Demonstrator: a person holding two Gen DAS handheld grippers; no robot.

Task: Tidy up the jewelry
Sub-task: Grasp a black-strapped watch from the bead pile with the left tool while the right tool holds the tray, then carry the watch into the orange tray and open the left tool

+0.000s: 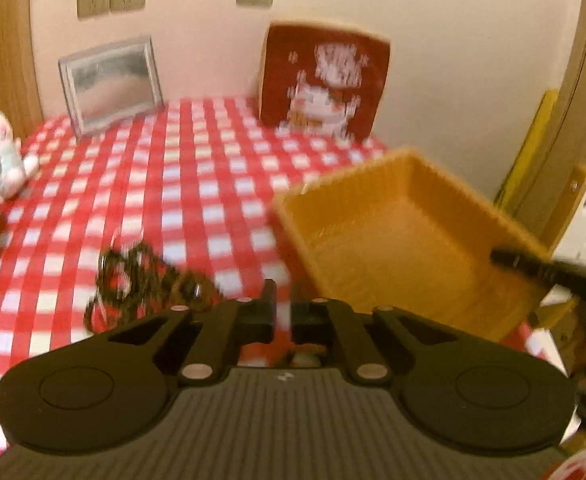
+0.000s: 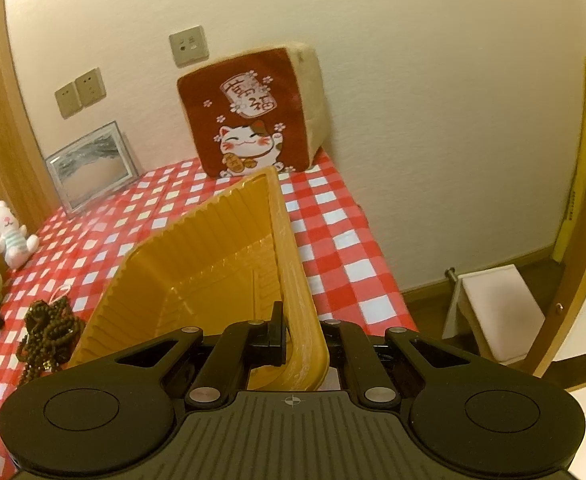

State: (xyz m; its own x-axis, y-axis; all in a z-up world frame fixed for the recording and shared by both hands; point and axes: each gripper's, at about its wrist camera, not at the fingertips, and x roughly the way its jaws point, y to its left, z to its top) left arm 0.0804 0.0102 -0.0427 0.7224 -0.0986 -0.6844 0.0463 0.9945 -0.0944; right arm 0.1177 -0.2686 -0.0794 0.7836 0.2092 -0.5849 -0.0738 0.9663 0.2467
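Note:
A yellow plastic tray is held tilted above the red-checked table; my right gripper is shut on its right rim. In the left wrist view the tray sits to the right, with the right gripper's finger on its rim. A heap of dark beaded necklaces lies on the cloth just ahead and left of my left gripper, whose jaws are nearly together with nothing between them. The beads also show left of the tray in the right wrist view.
A red lucky-cat cushion and a silver picture frame lean on the back wall. A white plush toy sits at the table's left edge. A small white stool stands on the floor to the right.

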